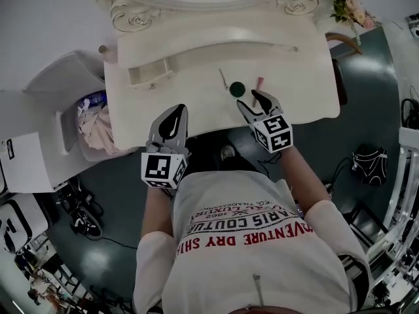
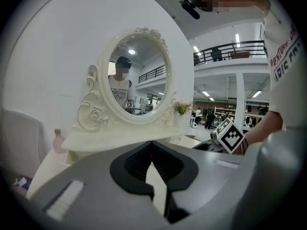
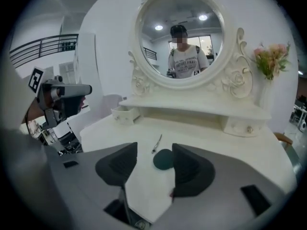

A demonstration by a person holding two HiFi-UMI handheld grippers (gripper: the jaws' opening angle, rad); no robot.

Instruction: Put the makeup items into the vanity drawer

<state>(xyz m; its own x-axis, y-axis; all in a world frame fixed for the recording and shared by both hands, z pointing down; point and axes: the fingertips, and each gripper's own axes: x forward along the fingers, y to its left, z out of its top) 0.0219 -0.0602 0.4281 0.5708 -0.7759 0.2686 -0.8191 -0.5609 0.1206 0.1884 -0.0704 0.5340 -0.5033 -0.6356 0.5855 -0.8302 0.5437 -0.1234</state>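
Note:
On the white vanity top (image 1: 308, 90) lie a thin eyeliner pencil (image 1: 223, 78), a dark green round compact (image 1: 237, 89) and a pink lipstick tube (image 1: 258, 84). A small drawer (image 1: 150, 74) stands pulled open at the left of the vanity's raised shelf. My right gripper (image 1: 254, 100) is open and empty, just short of the compact (image 3: 164, 159) and the pencil (image 3: 157, 143). Its right jaw hides most of the lipstick. My left gripper (image 1: 175, 113) is shut on nothing over the table's front edge, and in its own view the left gripper (image 2: 152, 145) faces the mirror (image 2: 135, 75).
The open drawer (image 3: 125, 114) is at the left of the shelf and a closed one (image 3: 240, 126) at the right. A vase of pink flowers (image 3: 271, 56) stands at the far right, a pink bottle (image 2: 57, 140) at the far left. A cluttered bin (image 1: 91, 123) sits left of the vanity.

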